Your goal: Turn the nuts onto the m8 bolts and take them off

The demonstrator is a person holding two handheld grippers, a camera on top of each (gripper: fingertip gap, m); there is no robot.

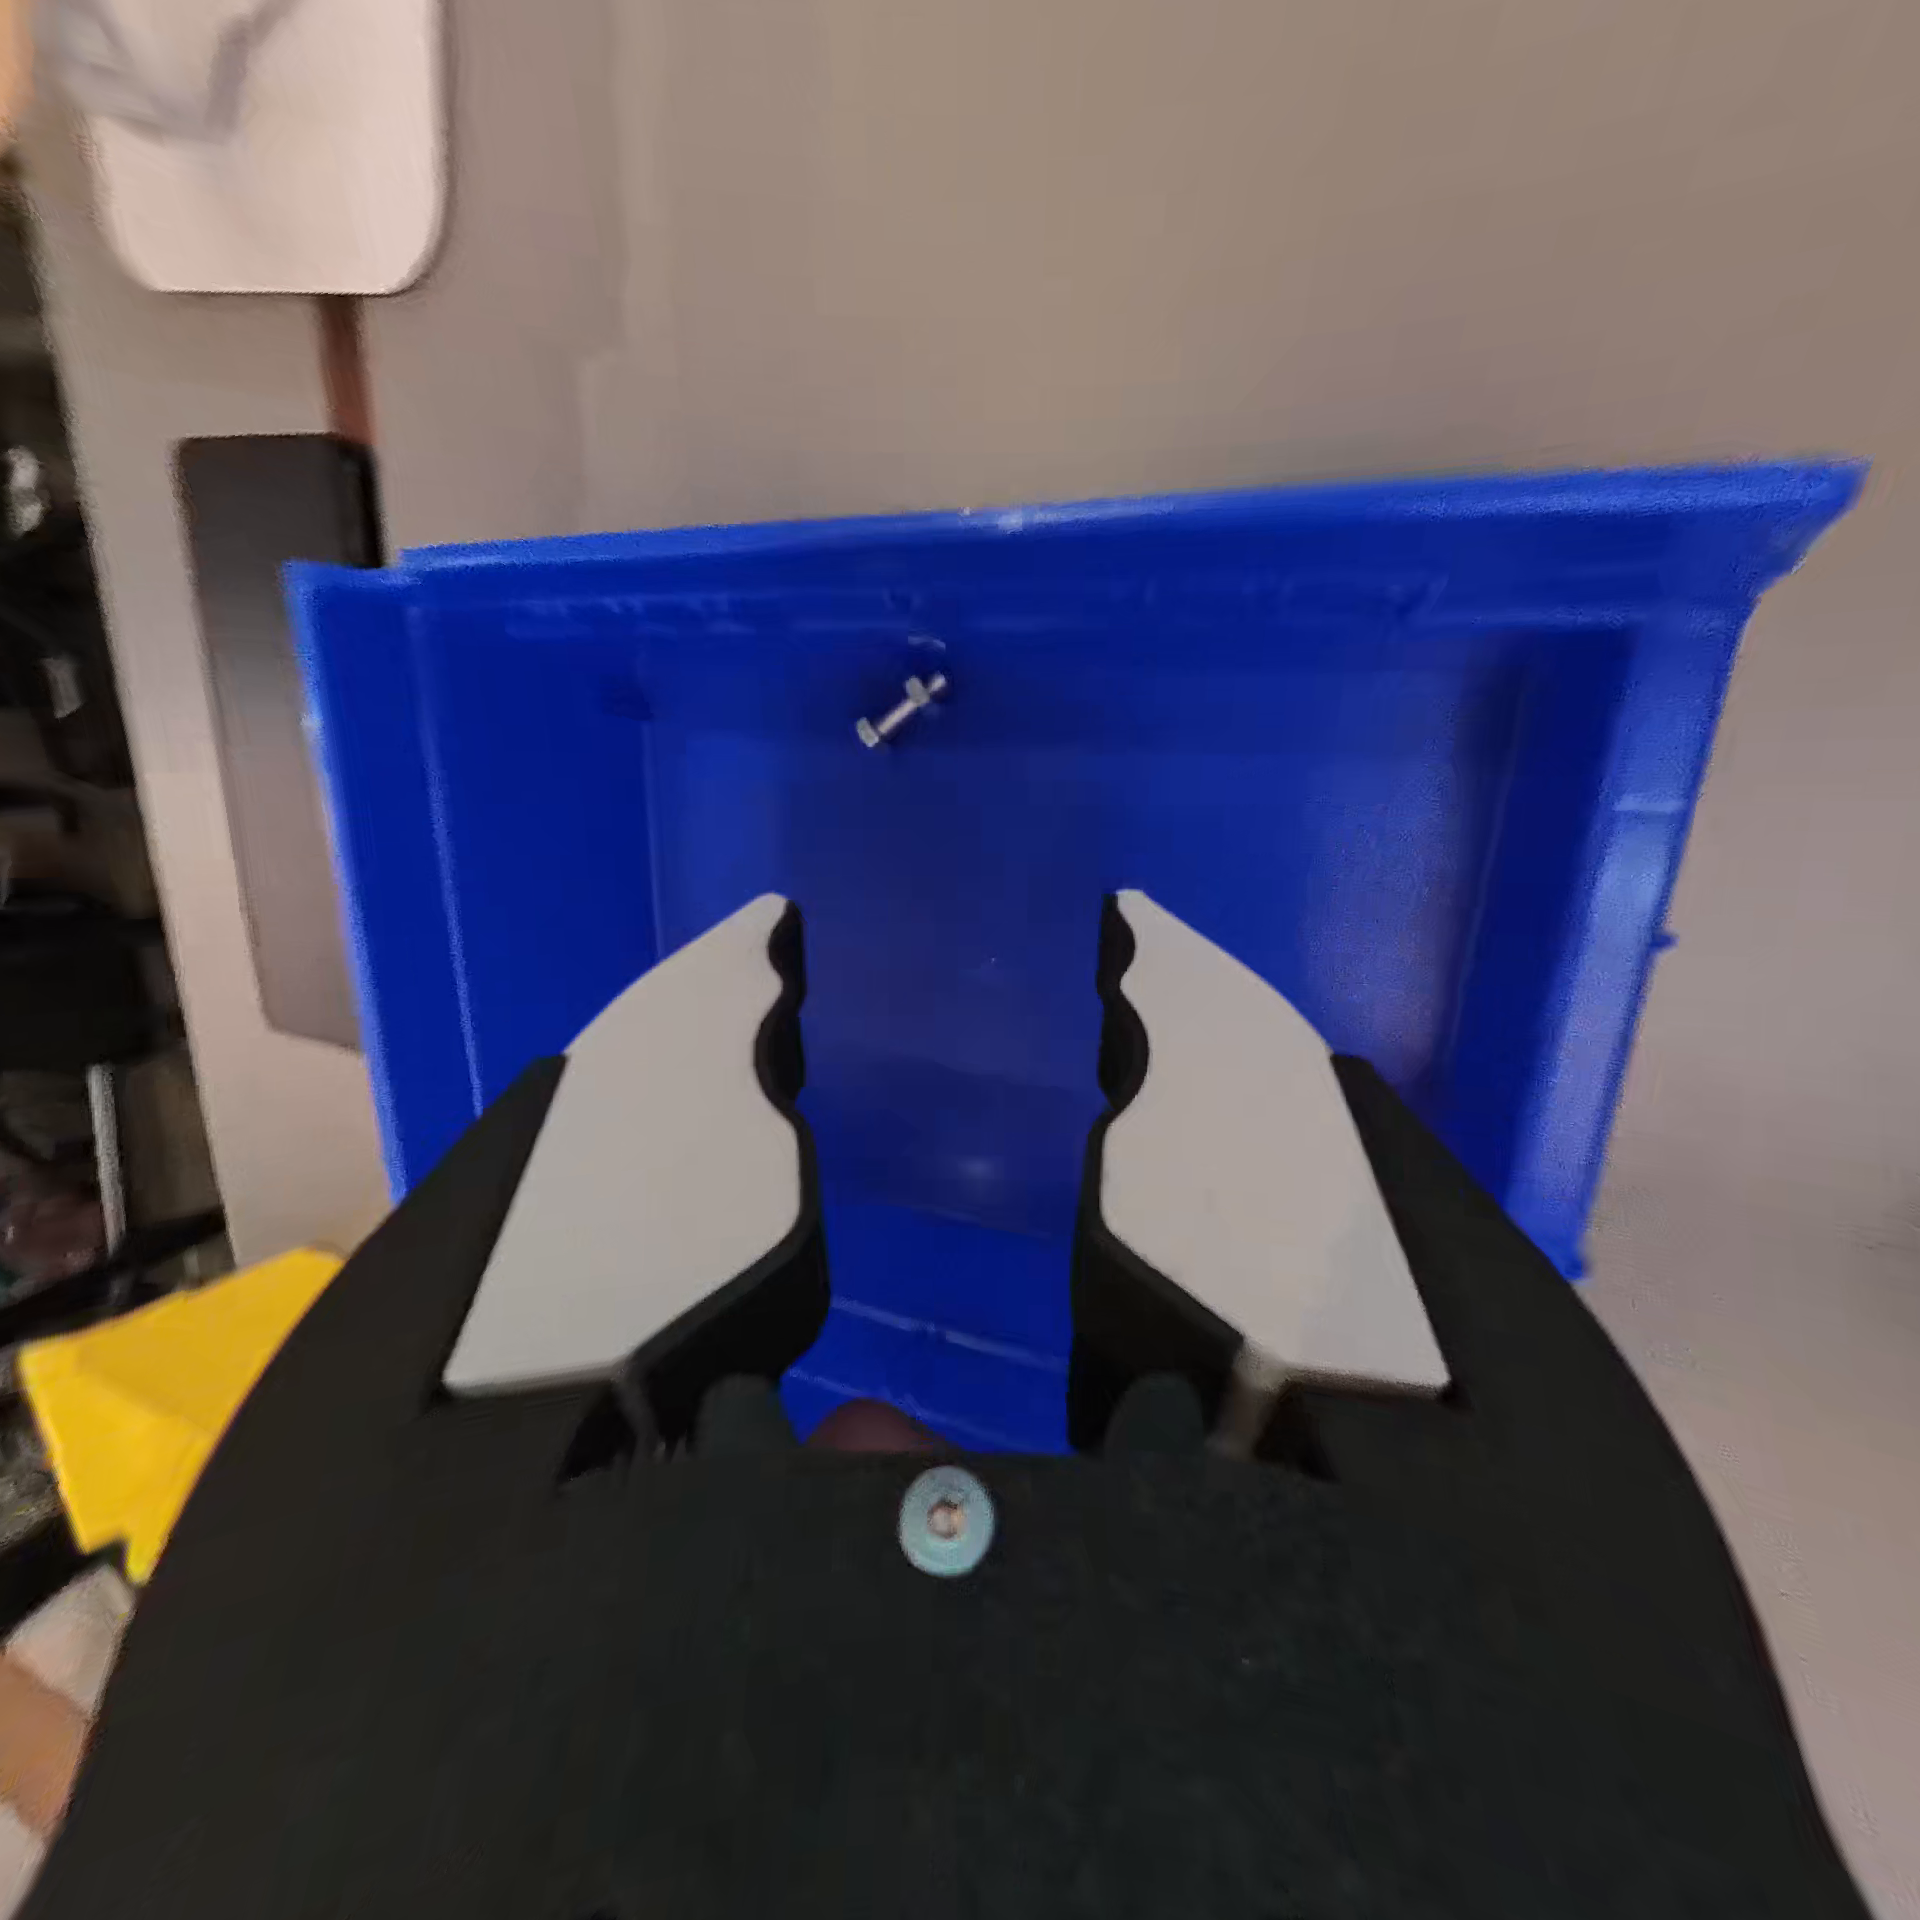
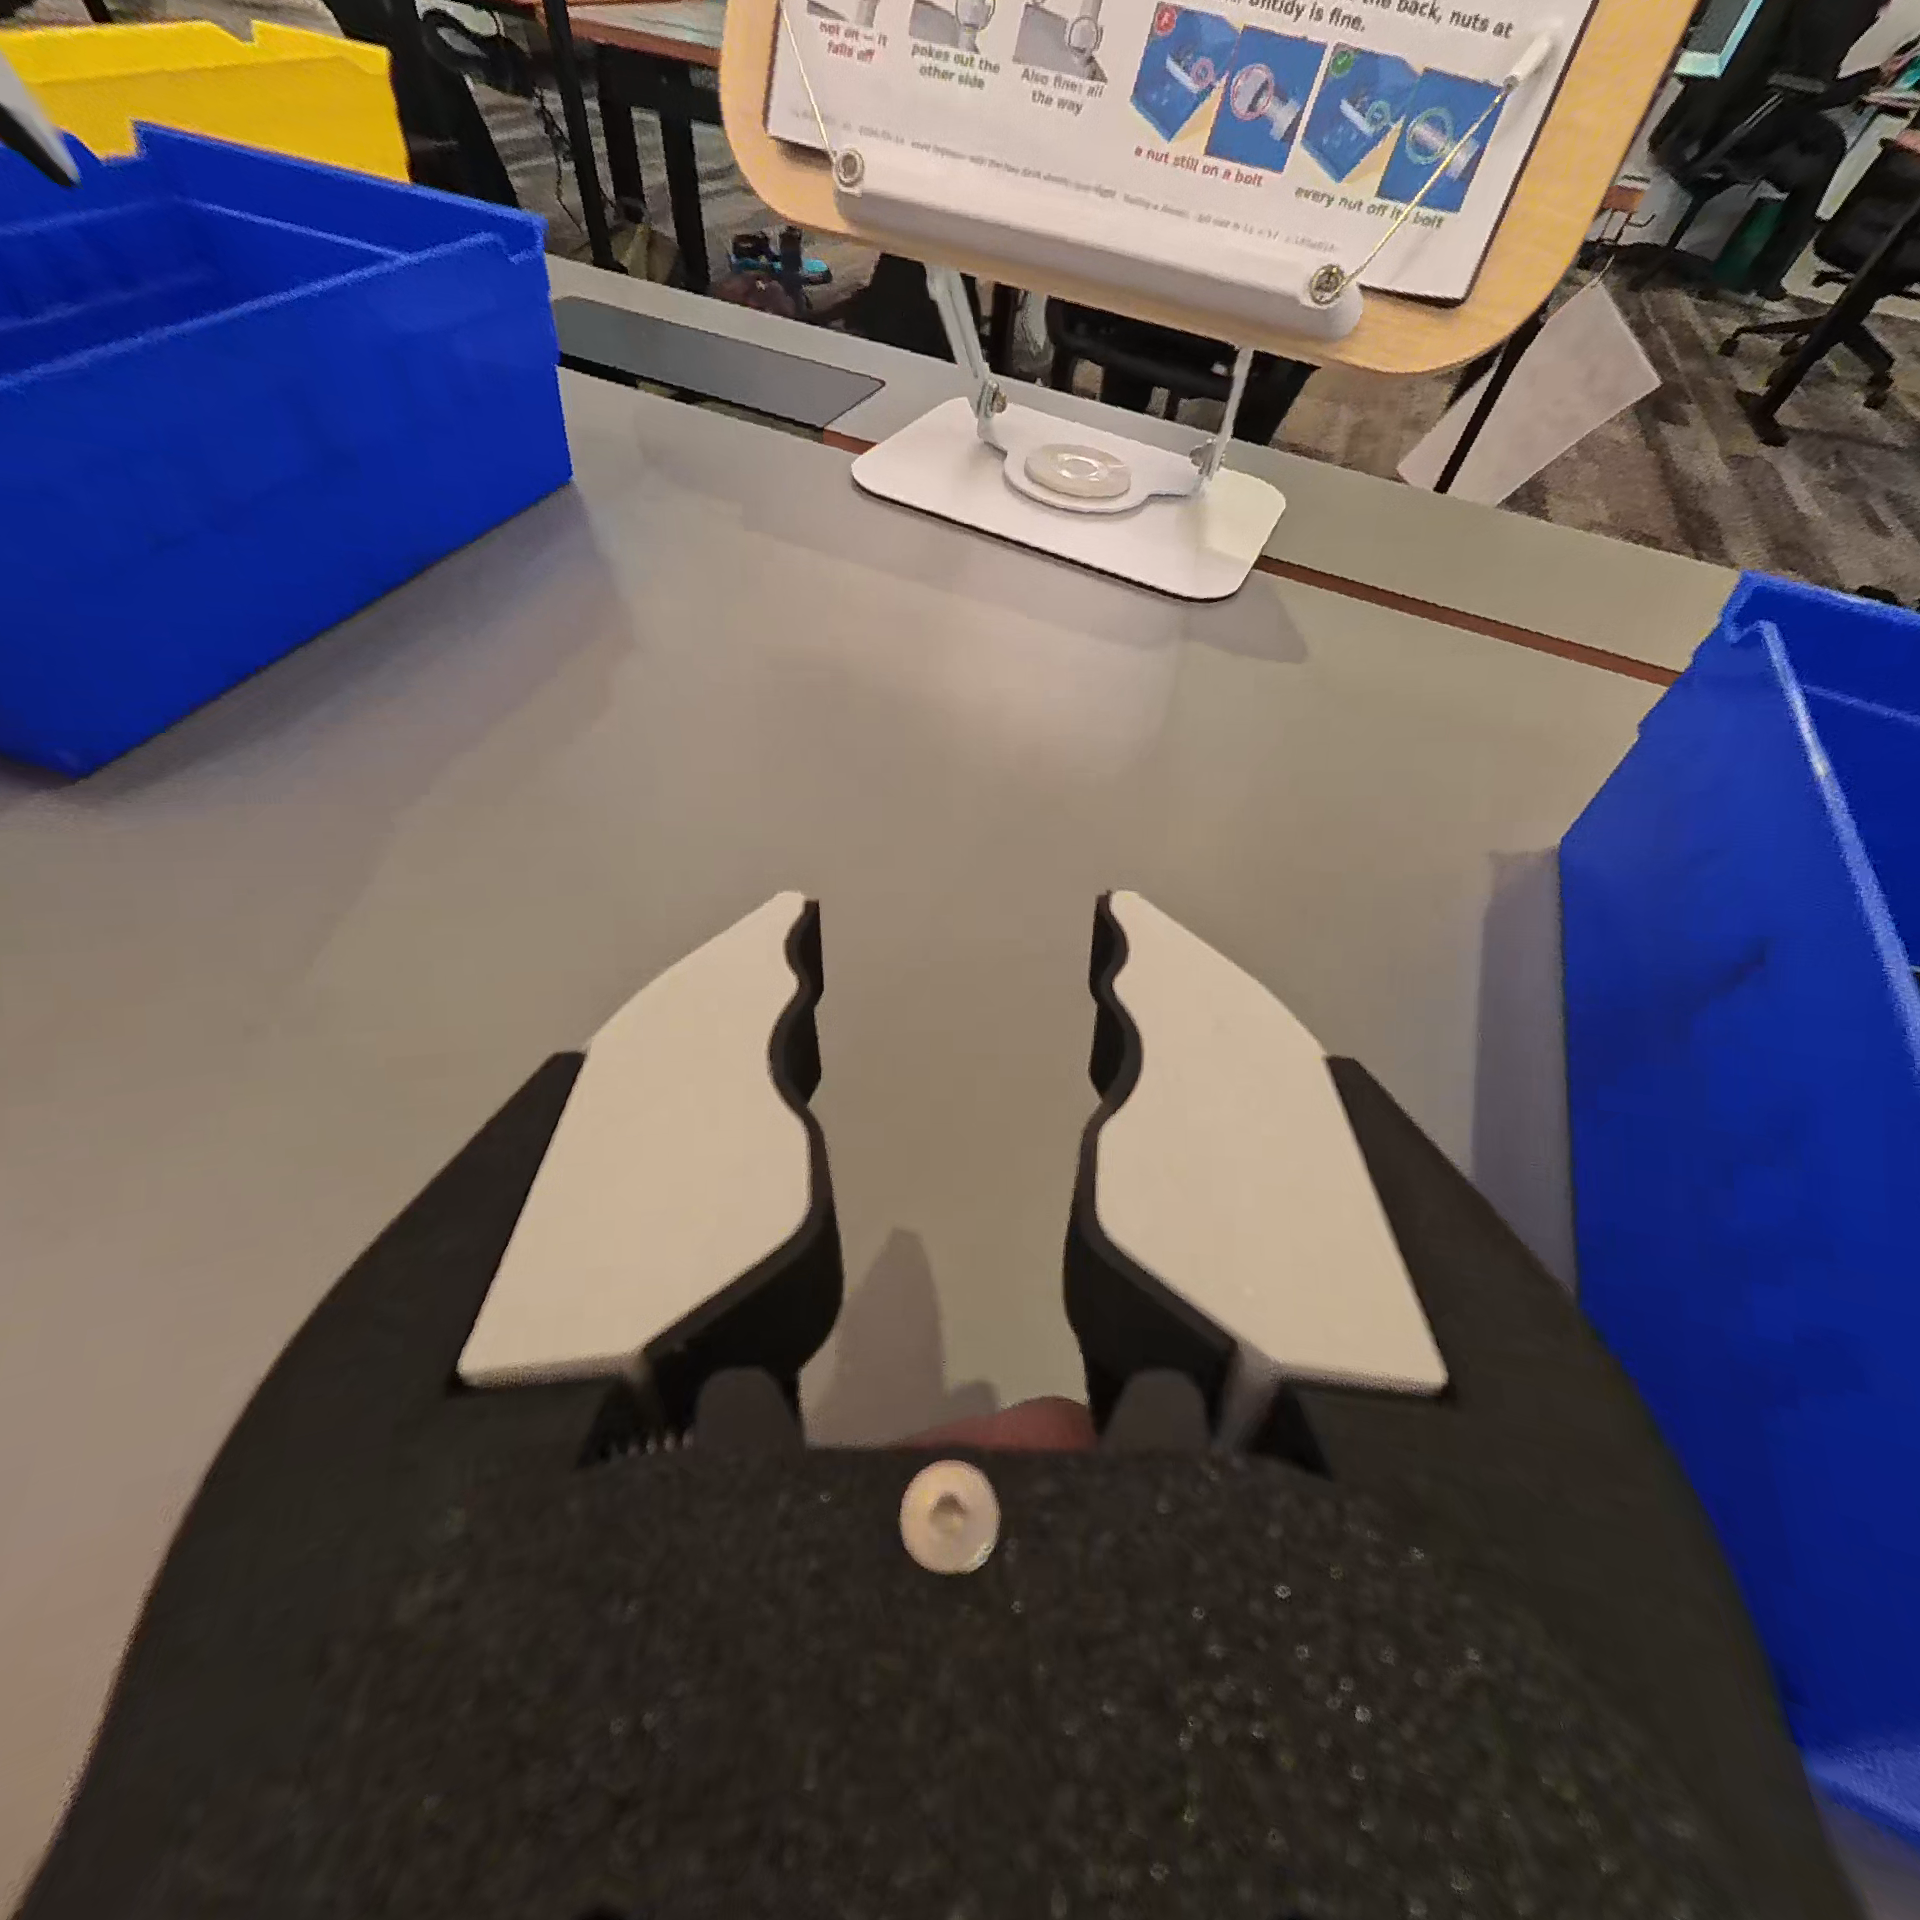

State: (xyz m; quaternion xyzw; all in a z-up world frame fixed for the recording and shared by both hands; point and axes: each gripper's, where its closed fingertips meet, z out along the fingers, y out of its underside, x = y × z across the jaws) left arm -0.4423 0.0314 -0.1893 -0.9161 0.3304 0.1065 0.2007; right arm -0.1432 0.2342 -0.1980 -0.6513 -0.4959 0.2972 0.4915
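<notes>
A small silver bolt with a nut on its shank [image 1: 902, 707] lies near the far wall inside a blue bin [image 1: 520, 883]. My left gripper [image 1: 951, 914] is open and empty, looking down into that bin, short of the bolt. My right gripper [image 2: 954, 914] is open and empty above the bare grey table [image 2: 935, 748]. The same blue bin [image 2: 260, 436] shows at the left in the right wrist view, with a tip of the left gripper [image 2: 36, 140] above it. No bolt or nut shows in the right wrist view.
A second blue bin [image 2: 1756, 1039] stands at the right of the table. A yellow bin [image 2: 208, 94] sits behind the left blue bin and shows in the left wrist view [image 1: 156, 1413]. A white stand [image 2: 1070, 488] holding an instruction sheet [image 2: 1143, 104] is at the table's far edge. Left tips to right tips: about 35 cm.
</notes>
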